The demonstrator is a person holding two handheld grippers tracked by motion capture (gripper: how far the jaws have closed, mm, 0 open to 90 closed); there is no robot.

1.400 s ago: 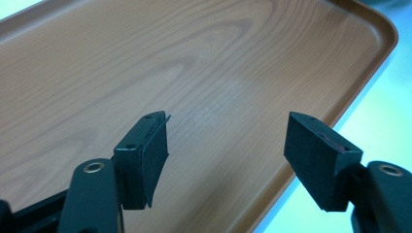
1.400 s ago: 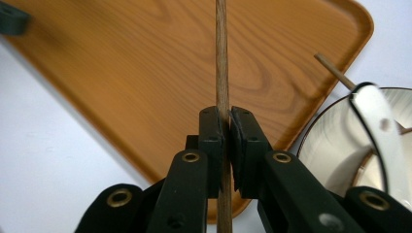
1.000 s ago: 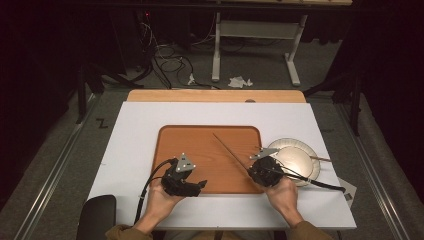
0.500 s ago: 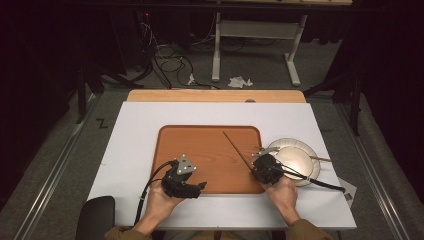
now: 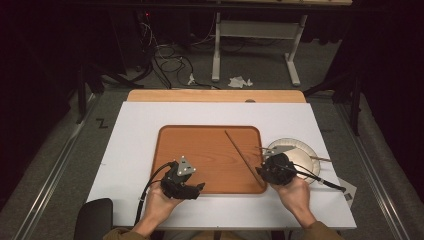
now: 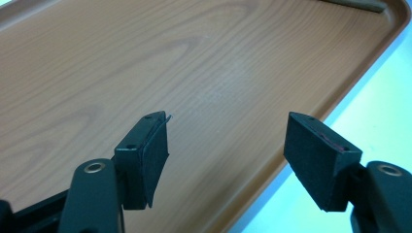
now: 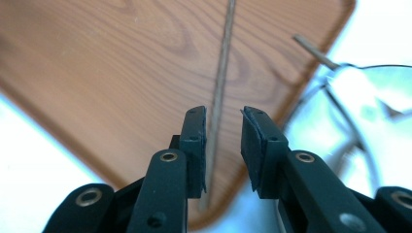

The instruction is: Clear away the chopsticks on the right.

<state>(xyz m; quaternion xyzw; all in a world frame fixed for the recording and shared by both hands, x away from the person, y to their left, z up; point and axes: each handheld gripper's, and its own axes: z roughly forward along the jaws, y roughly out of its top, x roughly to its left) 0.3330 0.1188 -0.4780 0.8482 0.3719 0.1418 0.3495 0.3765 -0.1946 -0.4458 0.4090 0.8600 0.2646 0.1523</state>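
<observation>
My right gripper (image 7: 222, 145) straddles the near end of a thin wooden stick (image 7: 221, 82), its jaws narrowly parted with the stick against the left pad, not clamped. The stick lies ahead across the wooden tray (image 5: 200, 150), the plate (image 5: 300, 156) just to the right. My left gripper (image 6: 226, 145) gapes wide and empty over the tray's near edge, probably waiting.

Dark room, grey carpet floor (image 5: 60, 150). White table (image 5: 135, 150) with wooden far edge. Beyond it: tangled cables (image 5: 160, 60), crumpled paper (image 5: 240, 81), white frame legs (image 5: 255, 45)
</observation>
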